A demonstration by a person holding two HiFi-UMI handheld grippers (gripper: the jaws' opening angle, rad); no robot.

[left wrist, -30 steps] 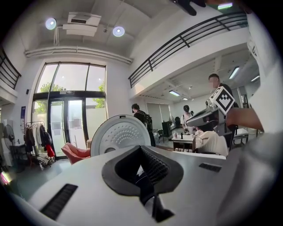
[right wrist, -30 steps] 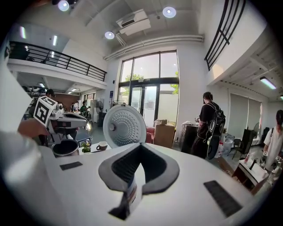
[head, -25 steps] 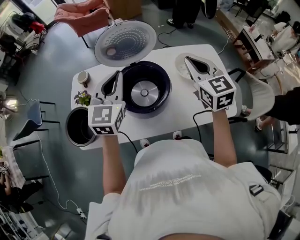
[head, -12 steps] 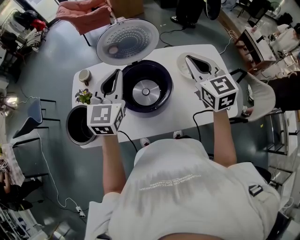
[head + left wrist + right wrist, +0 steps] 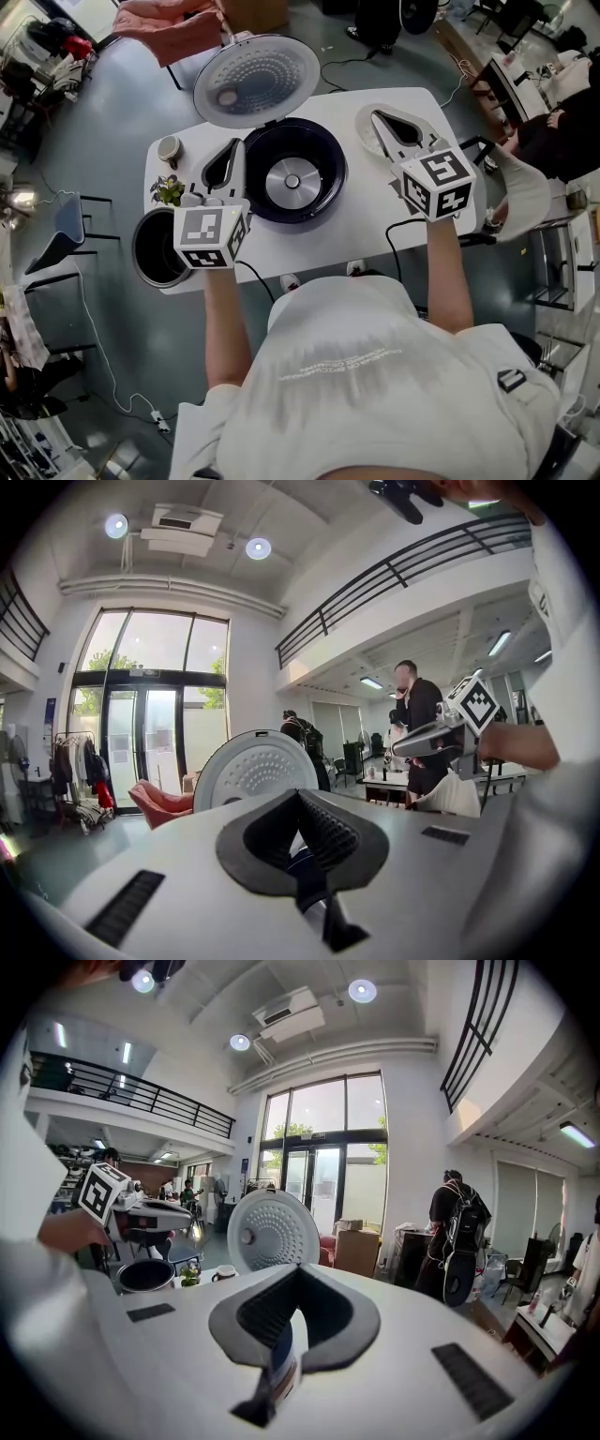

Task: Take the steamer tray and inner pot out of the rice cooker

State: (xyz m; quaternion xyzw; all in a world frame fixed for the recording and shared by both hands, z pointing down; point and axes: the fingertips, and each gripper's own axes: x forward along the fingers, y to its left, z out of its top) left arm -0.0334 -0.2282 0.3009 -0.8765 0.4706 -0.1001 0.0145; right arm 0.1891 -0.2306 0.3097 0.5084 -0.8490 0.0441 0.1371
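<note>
The rice cooker (image 5: 319,202) stands at the middle of the white tabletop (image 5: 309,248). Its perforated lid (image 5: 256,80) is swung up and back at 12 o'clock, and its dark well is open, so the round metal heating plate (image 5: 291,181) shows at the bottom. The inner pot (image 5: 138,248) is out of the cooker. It sits upright at about 8 o'clock from the cooker, at the tabletop's near left corner. The steamer tray (image 5: 364,131) is out too, a pale round piece lying at about 2 o'clock from the cooker near the far right edge. The left gripper (image 5: 232,150) hangs just beside the cooker's rim at 9 o'clock. Its fingers are pressed together with nothing between them, as the left gripper view (image 5: 302,803) shows, and they point toward the raised lid. The right gripper (image 5: 377,117) is over the steamer tray in the head view, but whether it touches the tray cannot be told. Its fingers are likewise closed on nothing in the right gripper view (image 5: 292,1279). A small cup (image 5: 168,151) stands at 10 o'clock from the cooker near the far left corner. A little potted plant (image 5: 168,193) sits just nearer, between the cup and the inner pot. Each gripper's marker cube rides over a forearm, at 7 o'clock and 4 o'clock from the cooker.
</note>
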